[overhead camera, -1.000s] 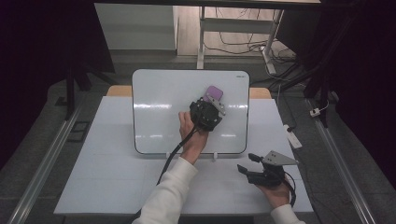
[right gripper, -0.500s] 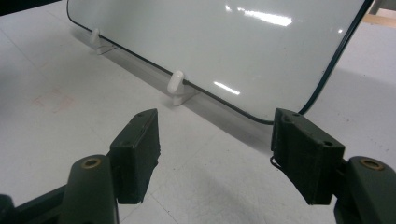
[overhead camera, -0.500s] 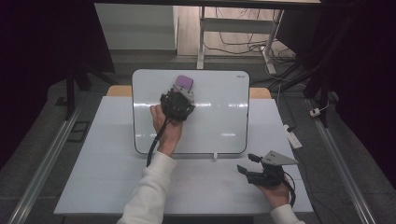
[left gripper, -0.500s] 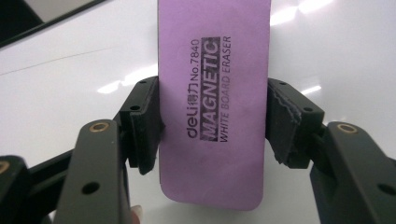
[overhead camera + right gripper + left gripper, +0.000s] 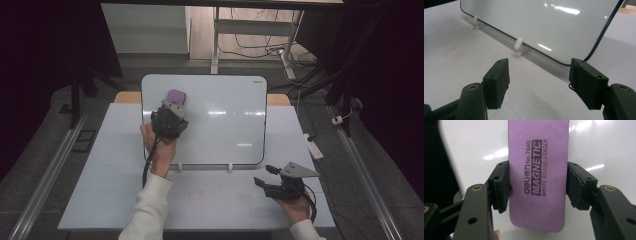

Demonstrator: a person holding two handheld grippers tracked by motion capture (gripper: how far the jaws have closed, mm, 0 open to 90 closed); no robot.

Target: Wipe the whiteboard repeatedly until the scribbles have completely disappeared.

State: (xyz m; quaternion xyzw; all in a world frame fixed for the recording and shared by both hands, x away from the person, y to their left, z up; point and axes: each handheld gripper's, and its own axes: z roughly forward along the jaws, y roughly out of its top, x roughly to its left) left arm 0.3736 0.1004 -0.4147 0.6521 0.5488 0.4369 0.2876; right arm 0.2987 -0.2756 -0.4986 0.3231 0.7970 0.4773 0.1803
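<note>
A white board leans on small white pegs at the middle of the table. My left gripper is over the board's upper left part, shut on a purple magnetic whiteboard eraser that lies against the board face. The eraser's printed label faces the left gripper camera. My right gripper rests low near the table's front right, open, with nothing between its fingers; it points at the board's lower right corner.
The white table top carries a faint reddish mark in front of the board. A white power strip lies off the table's right edge. Desk legs and cables stand behind the table.
My left gripper has swept the eraser leftward across the board, from right of its centre to its upper left. The right gripper has stayed put.
</note>
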